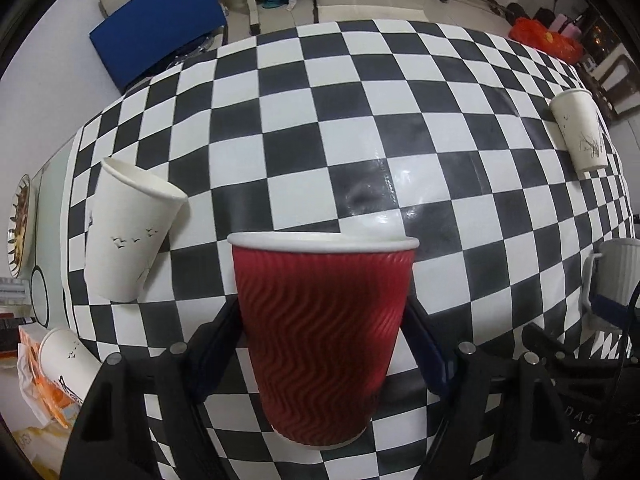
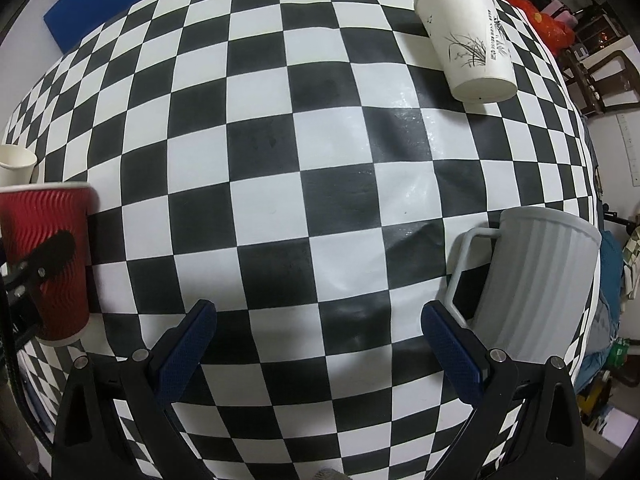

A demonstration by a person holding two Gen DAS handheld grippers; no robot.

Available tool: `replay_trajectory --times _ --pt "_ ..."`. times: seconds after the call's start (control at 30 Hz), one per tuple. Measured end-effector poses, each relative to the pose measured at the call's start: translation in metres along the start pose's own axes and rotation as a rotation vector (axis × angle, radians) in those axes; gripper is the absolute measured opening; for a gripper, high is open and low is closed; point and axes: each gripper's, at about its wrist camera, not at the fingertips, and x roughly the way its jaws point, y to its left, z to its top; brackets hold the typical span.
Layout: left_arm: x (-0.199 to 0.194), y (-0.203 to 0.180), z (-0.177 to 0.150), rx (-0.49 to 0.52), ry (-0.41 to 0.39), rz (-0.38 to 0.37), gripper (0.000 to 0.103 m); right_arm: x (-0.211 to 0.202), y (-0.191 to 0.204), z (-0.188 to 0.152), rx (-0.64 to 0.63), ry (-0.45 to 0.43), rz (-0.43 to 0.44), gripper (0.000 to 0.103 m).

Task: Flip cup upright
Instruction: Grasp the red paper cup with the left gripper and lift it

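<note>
A red ribbed paper cup (image 1: pixel 324 332) with a white rim stands mouth up between the fingers of my left gripper (image 1: pixel 322 320), which is shut on its sides just above the checkered table. The same red cup (image 2: pixel 52 256) shows at the left edge of the right wrist view, with a left finger (image 2: pixel 52 252) across it. My right gripper (image 2: pixel 318 336) is open and empty over the table, with a grey ribbed mug (image 2: pixel 536 280) just right of its right finger.
The table has a black and white checkered cloth (image 1: pixel 360 140). Upright white paper cups stand at the left (image 1: pixel 128 232) and far right (image 1: pixel 580 132); the latter shows in the right view (image 2: pixel 468 40). Another white cup (image 1: pixel 66 356) sits off the table's left edge by packets.
</note>
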Motion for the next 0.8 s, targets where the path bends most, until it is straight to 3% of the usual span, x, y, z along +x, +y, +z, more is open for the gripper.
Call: replay_trajectory --times 0.37,0.63,0.8 --pt "-0.048 0.002 -0.034 -0.102 -0.019 -0.049 0.076 -0.036 0.026 -0.04 -0.043 -0.03 0.026 0.103" --pt "-0.083 -0.01 -0.098 -0.254 -0.002 -0.114 0.076 -0.066 0.018 -0.109 -0.113 -0.042 0.042 0.103" --pt "-0.083 -0.032 -0.133 -0.331 0.022 -0.161 0.076 -0.076 0.003 -0.157 -0.138 -0.046 0.028 0.103"
